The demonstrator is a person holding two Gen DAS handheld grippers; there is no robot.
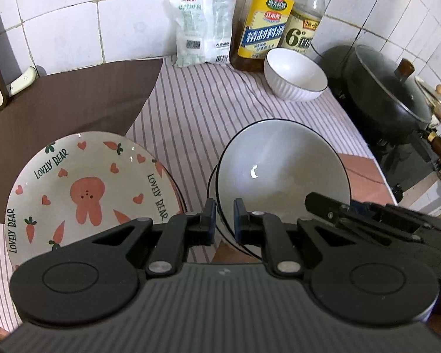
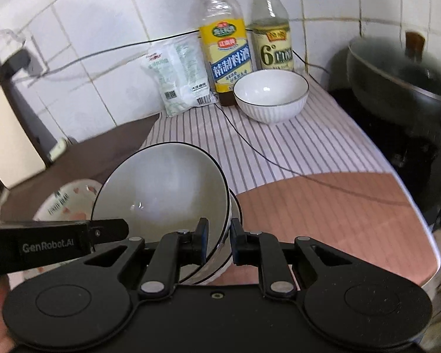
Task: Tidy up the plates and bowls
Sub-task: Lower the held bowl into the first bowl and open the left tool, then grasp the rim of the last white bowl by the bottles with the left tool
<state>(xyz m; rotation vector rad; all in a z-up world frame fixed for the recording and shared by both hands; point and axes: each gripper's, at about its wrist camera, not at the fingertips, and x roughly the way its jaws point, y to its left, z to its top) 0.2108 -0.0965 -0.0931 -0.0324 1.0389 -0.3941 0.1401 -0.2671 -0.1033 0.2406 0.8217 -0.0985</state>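
Together, both hand-held grippers, left (image 1: 224,219), right (image 2: 219,241), clamped on bowl (image 1: 282,173) rim

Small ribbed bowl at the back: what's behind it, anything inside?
The ribbed bowl looks empty. Directly behind stand two bottles, yellow-labelled and pale-labelled, against the tiled wall. Their bases are hidden by the bowl.

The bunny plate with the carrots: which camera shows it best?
The left wrist view. There the bunny plate shows most of its face, rabbit, carrots and lettering sharp, only its lower edge hidden. In the right wrist view the plate is a blurred sliver behind the grey bowl.
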